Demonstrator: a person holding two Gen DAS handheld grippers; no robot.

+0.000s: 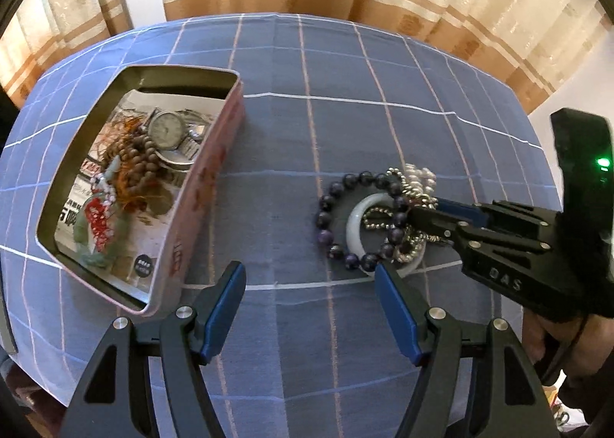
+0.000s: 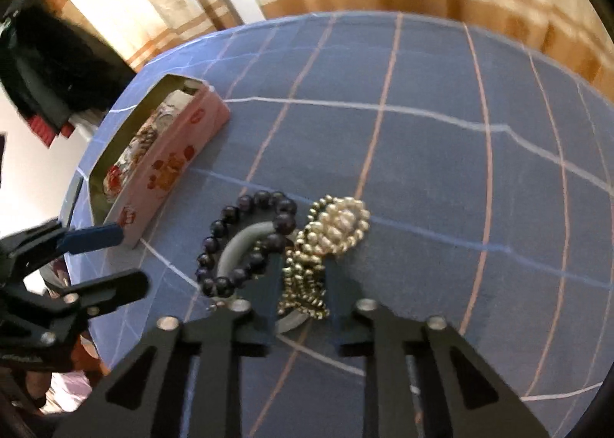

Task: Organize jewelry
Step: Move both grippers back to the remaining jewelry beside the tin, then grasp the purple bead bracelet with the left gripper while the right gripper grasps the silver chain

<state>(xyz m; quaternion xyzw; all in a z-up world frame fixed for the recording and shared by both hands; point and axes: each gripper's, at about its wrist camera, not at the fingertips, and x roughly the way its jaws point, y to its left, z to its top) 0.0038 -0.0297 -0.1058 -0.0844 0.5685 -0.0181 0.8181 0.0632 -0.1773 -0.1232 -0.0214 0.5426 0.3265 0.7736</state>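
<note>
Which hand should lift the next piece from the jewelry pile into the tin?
Right. Its fingers already straddle the gold bead chain in the pile. The left gripper is open and empty, between the pile and the tin.

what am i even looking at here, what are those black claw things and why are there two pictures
The black claws are two hand-held grippers, one in each of a person's hands. Each carries a wide-angle camera looking along its fingers, so you get one picture per gripper.

In the left gripper's picture its blue-padded fingers stand wide open with nothing between them.

In the other picture the right gripper has closed onto a silver bead chain in a small pile of jewelry.

That pile lies on a blue checked tablecloth: a dark bead bracelet, a pale bangle and a pearl cluster.

To the left sits an open tin already holding a watch and brown beads.
</note>
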